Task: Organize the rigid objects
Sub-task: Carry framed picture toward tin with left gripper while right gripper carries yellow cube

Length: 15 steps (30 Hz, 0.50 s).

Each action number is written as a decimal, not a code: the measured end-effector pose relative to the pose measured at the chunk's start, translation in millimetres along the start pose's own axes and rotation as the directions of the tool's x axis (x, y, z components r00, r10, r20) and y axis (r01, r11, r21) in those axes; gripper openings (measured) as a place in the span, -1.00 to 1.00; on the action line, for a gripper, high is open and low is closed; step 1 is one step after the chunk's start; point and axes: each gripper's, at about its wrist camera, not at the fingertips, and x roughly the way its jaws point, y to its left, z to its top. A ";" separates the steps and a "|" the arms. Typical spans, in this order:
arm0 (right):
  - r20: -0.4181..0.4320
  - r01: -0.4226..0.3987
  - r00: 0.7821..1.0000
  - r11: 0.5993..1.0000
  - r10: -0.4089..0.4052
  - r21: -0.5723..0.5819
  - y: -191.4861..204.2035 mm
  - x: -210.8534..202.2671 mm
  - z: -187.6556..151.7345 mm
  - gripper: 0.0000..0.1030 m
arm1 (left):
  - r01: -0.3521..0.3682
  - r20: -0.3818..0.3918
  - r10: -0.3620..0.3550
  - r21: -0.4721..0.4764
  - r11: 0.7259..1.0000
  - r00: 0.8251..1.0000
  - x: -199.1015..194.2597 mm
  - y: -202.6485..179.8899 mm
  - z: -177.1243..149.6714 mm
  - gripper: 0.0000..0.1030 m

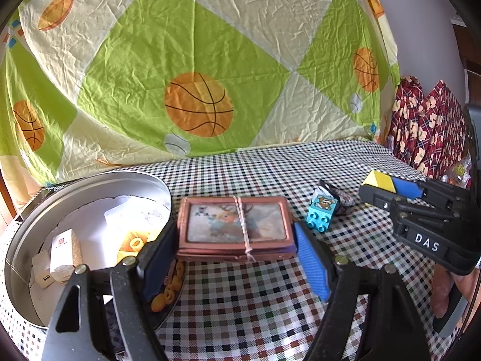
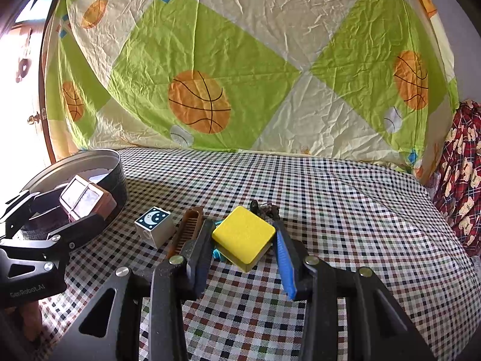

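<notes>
left gripper (image 1: pixel 236 252): jaws wide, clamped across the short ends of the framed picture bundle (image 1: pixel 236 227); pads flat on both ends, bundle looks lifted off the checked cloth (image 1: pixel 240 307).
right gripper (image 2: pixel 245 252): jaws narrow, closed on the yellow block (image 2: pixel 243 233); block tilted, one corner down, clear of the cloth.
landmark: round metal tin (image 1: pixel 90 180), open, far-left on the table.
bundle pos: just right of the tin rim, nearly touching it; in the right wrist view, right at the tin wall.
bundle handling: stiff, flat, prob. mid-weight; two or more frames tied w/ thin string (image 1: pixel 245 231). Glossy front, maybe glass, so fragile-ish; no dropping. End-to-end grip OK; string could slip, frames could shear if squeezed unevenly. Lower flat into the tin.
yellow block pos: well right of the tin, over the cloth.
yellow block handling: looks like a light, rigid, smooth toy block; darker underside. Grip on opposite side faces good; tilt hints at a slightly off-centre hold, may pivot.
still loose, right of tin: blue printed toy brick (image 1: pixel 320 213), brown comb (image 2: pixel 188 228), dark knotted item (image 2: pixel 266 209) behind the block, unclear what.
tin contents: small white boxes (image 1: pixel 60 255), white charger plug (image 1: pixel 45 279), paper; room left on the near side.
risk: bundle wide vs. tin opening; angle in w/ care, mind the rim.
</notes>
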 end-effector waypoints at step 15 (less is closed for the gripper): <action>0.060 0.006 0.998 1.000 -0.006 0.011 -1.6 -12.2 -1.1 -0.20 | -0.017 0.051 0.017 -0.001 1.000 0.999 -10.1 0.0 -0.7 0.50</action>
